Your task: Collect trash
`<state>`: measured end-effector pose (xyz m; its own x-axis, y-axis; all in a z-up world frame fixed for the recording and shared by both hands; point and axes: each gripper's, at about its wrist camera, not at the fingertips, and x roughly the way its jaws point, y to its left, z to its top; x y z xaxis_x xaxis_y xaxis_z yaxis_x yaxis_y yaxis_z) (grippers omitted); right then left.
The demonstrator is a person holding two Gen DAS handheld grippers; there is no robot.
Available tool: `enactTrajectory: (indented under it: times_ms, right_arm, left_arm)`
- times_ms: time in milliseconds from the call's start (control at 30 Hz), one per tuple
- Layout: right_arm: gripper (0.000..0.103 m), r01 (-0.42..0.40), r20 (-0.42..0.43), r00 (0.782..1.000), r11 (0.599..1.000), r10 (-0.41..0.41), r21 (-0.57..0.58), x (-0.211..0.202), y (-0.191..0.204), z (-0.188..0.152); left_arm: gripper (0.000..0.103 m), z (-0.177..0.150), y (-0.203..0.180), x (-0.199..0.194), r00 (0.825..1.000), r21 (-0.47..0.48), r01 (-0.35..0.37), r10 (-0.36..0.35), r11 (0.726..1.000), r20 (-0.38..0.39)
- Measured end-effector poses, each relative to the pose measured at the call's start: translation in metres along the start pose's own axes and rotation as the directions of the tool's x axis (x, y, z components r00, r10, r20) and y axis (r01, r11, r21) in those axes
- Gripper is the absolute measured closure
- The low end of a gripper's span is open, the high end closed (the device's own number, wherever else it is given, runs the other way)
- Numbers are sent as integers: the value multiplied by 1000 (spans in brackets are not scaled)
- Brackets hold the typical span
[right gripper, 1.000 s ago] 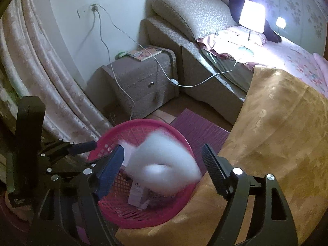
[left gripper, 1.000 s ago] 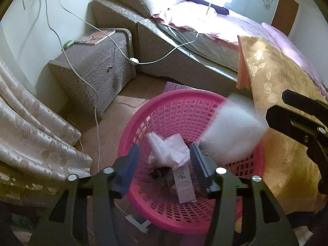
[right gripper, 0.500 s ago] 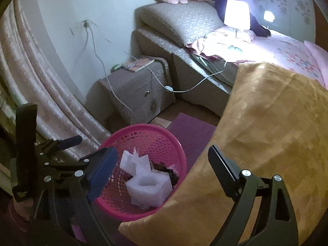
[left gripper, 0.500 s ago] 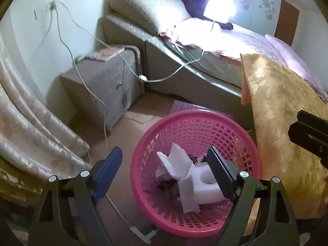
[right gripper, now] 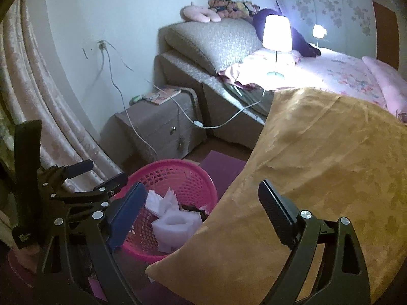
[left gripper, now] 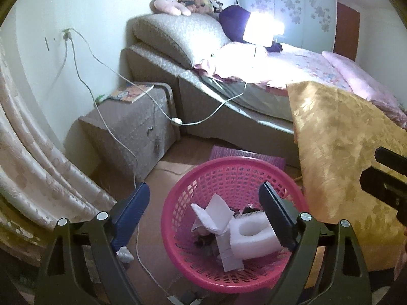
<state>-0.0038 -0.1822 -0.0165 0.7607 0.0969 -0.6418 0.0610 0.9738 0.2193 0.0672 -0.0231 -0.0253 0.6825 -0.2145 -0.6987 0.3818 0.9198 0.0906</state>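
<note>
A pink plastic basket [left gripper: 211, 178] stands on the floor and holds a white foam block [left gripper: 250, 239] with a round hollow, white crumpled paper [left gripper: 213, 211] and darker scraps. My left gripper [left gripper: 203, 208] is open and empty above the basket's near side. My right gripper [right gripper: 201, 211] is open and empty, raised to the right of the basket [right gripper: 178, 175], over the golden cloth [right gripper: 318, 178]. The foam block [right gripper: 175, 225] and paper [right gripper: 159, 202] show in the right wrist view too. The left gripper's body [right gripper: 63, 193] shows at the left there.
A bed [left gripper: 254, 94] with a lit lamp [left gripper: 262, 30] fills the back right. A grey nightstand [left gripper: 132, 127] with a book stands left of it. White cables [left gripper: 106, 117] trail from a wall socket to the floor. Curtains [left gripper: 33, 167] hang at the left. A purple mat [left gripper: 244, 155] lies behind the basket.
The white foam block left my right gripper and fell into the basket. My left gripper opened wide. Both grippers rose and drew back from the basket.
</note>
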Motion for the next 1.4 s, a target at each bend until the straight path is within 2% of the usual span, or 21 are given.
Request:
enactTrajectory:
  times_ms: [367,700,1033,1400]
  right_arm:
    - [15,0,33,999,1000,-1,25,-18,1,-8]
    - [15,-21,37,999,1000,21,6,-24,15,-12]
    - [15,-24,37,999,1000,25,-15,-26,24,-15]
    - [15,-18,14,1000,1000,18,-19,-20,27,-17]
  left_arm:
    - [15,2,-4,-35,998,-3,-22,22,1000,51]
    - [15,-13,5,-53,999,-46,-44,44,998,-14]
    - [15,-23,12,-49,997,-75,-73,71,994,-31]
    - [15,-24,8,-44,996,-48,-82,81,995,-21]
